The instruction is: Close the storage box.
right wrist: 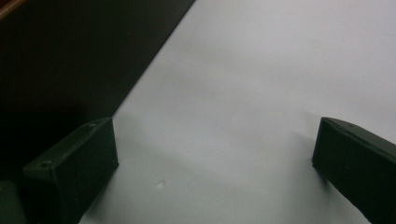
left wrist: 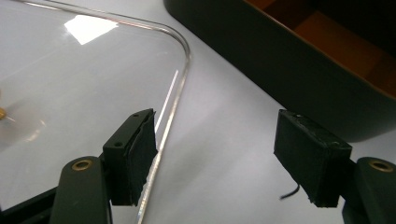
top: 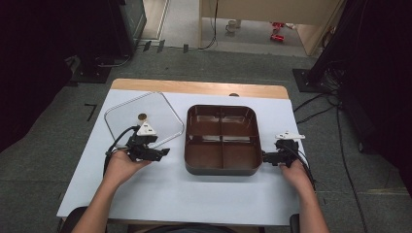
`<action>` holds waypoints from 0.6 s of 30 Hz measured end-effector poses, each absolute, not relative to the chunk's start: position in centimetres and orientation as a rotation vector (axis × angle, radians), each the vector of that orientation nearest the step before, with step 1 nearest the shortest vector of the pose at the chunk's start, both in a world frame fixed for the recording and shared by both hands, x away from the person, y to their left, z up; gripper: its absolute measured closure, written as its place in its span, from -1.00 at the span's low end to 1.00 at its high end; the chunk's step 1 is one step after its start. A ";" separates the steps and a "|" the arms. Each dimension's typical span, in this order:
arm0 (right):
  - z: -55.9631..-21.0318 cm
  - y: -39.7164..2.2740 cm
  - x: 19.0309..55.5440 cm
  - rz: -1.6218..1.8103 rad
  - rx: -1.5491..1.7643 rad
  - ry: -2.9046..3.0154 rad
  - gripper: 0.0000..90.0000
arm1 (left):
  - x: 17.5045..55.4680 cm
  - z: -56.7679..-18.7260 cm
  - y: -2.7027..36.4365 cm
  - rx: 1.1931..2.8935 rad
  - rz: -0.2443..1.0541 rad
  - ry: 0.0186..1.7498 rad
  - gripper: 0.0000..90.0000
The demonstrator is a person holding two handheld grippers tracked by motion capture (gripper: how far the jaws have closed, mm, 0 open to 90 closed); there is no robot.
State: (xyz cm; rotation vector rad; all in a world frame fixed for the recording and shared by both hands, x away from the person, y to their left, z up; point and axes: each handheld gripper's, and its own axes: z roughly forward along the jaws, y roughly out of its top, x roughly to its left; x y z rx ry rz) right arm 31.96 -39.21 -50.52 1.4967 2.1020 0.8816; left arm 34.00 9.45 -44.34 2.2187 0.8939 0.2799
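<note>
I work in a lab-like recording room: grey carpet floor [top: 204, 63], black stands [top: 335, 53] with loose cables [top: 316, 104], and my table [top: 194, 87] under a white sheet [top: 194, 194].

One clear lid [top: 144, 118], one tray [top: 222, 167] (four compartments), two tongs.

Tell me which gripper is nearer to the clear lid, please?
Left. The left gripper is at the near edge of the clear lid, jaws apart around its rim. The right gripper is beyond the brown tray, at its right side.
</note>
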 end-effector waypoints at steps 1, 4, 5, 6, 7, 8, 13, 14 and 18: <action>-50.5 -39.2 32.0 0.882 1.497 2.102 -1.00 | 34.3 -44.3 9.6 2.214 0.275 0.902 -0.33; -50.5 -39.2 32.0 0.882 1.497 2.102 -1.00 | 34.8 -44.2 9.9 2.215 0.291 0.900 -0.33; -50.5 -39.2 32.0 0.882 1.497 2.102 -1.00 | 35.1 -44.2 10.0 2.214 0.296 0.904 -0.33; -50.5 -39.2 32.0 0.882 1.498 2.102 -1.00 | 35.3 -44.2 10.1 2.212 0.297 0.908 -0.33; -50.5 -39.2 32.0 0.882 1.498 2.101 -1.00 | 35.8 -44.1 10.3 2.205 0.306 0.917 -0.33; -50.5 -39.2 32.0 0.882 1.498 2.101 -1.00 | 35.8 -44.1 10.3 2.205 0.306 0.917 -0.33; -50.5 -39.2 32.0 0.883 1.496 2.101 -1.00 | 37.4 -44.0 11.1 2.177 0.333 0.933 -0.31; -50.5 -39.2 32.0 0.883 1.496 2.101 -1.00 | 37.4 -44.0 11.1 2.177 0.333 0.933 -0.31; -50.5 -39.2 32.0 0.883 1.496 2.101 -1.00 | 38.5 -43.9 11.7 2.172 0.337 0.951 -0.31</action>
